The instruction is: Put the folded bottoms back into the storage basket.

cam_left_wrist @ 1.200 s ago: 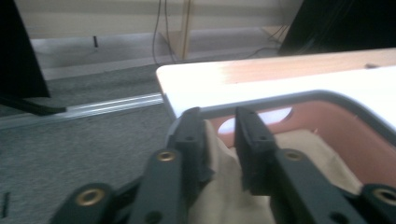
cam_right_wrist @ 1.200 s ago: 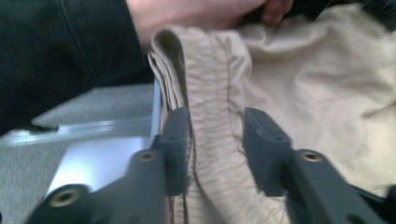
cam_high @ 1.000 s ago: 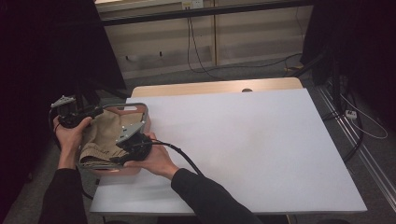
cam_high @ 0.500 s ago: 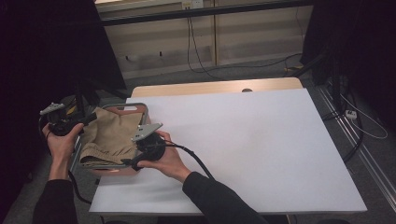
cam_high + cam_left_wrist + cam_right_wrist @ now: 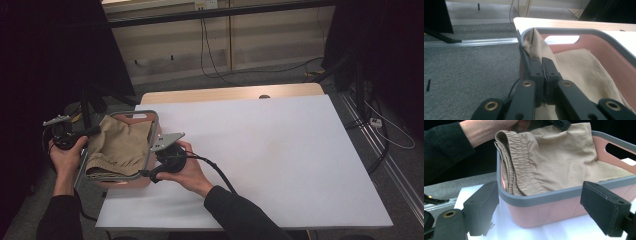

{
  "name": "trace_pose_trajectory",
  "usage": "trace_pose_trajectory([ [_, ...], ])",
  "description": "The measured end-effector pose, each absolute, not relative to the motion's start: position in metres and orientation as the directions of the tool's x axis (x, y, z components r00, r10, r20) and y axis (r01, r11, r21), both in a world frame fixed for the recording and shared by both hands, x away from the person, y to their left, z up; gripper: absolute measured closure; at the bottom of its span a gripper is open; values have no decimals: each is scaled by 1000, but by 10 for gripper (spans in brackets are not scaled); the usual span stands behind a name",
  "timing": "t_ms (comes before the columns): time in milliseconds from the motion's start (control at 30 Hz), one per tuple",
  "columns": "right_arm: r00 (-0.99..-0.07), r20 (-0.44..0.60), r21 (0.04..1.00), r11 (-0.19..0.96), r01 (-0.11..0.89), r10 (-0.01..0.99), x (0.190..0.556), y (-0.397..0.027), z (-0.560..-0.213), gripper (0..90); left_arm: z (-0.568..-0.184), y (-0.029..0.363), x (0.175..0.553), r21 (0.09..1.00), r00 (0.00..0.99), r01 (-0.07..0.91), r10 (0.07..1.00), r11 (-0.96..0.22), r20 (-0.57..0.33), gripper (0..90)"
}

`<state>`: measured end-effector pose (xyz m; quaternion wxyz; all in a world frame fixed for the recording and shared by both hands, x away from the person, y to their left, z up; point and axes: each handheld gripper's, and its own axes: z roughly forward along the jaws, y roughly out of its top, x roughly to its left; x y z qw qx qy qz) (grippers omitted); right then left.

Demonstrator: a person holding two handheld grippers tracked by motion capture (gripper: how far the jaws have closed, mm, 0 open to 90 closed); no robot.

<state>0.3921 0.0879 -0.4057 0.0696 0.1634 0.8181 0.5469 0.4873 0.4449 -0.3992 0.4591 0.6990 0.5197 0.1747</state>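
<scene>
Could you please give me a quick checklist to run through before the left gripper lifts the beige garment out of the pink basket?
1. Left gripper shut on the beige garment: ok, jaws closed on a fold by the rim.
2. Right gripper free of cloth: ok, jaws open, nothing between them.
3. Pink basket steadied: not ok, the open right jaws sit in front of it, not touching.
4. Basket fully on the table: cannot tell, it sits at the left edge.
5. Garment free of snags on the grey rim: cannot tell.
</scene>
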Motion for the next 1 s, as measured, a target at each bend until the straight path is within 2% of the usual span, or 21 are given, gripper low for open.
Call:
trace_pose_trajectory([
  [300, -931, 80, 917, 339, 209, 356, 393, 83, -411, 141, -404, 423, 494, 786, 436, 603, 882, -140, -177, 893],
  [667, -928, 84, 916, 338, 216, 364, 392, 79, -415, 141, -410, 423, 486, 763, 459, 615, 877, -200, -140, 890],
  [867, -927, 88, 915, 338, 220, 365, 393, 78, -417, 141, -410, 423, 484, 765, 471, 612, 870, -201, -149, 877],
  [1000, -926, 89, 916, 335, 221, 367, 392, 77, -417, 139, -408, 427, 481, 795, 488, 578, 858, -181, -159, 831],
])
